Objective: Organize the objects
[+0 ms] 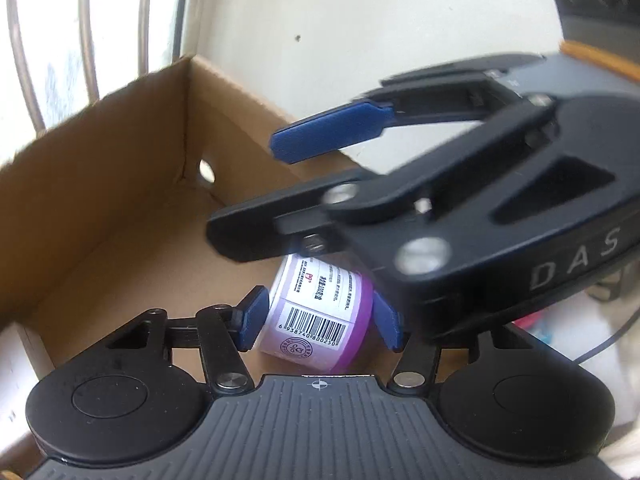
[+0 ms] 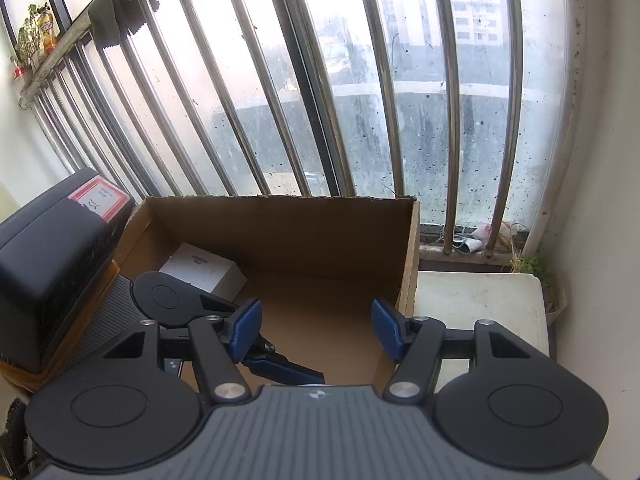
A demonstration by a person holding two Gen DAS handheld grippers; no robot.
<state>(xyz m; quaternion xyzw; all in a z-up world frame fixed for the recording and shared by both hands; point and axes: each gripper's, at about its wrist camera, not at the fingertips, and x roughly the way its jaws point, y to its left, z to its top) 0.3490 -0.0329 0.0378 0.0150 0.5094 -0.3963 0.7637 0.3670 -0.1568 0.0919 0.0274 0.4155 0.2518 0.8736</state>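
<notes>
Window bars (image 2: 348,92) and smeared glass are filling the upper half of the right wrist view, with a white wall (image 1: 380,40) running up the right side of the left wrist view. Below the bars, an open cardboard box (image 2: 288,232) is sitting in the middle of the frame, and a small white carton (image 2: 204,270) is lying on its floor at the left. A black case (image 2: 52,256) with a red-edged label is standing just left of the box, and a white tabletop (image 2: 480,304) is showing to its right. I am holding my right gripper (image 2: 318,330) over the box with its blue pads apart and nothing between them. In the left wrist view it is reaching in from the right, blurred, with the word DAS on its body. I am holding my left gripper (image 1: 320,322) low in the centre of that view, inside the box, with a purple jar (image 1: 320,314) lying on its side between the pads, barcode label facing up. Both blue pads are sitting against the jar's sides, so the gripper is looking clamped on it, though my right gripper is partly covering the right-hand pad.
</notes>
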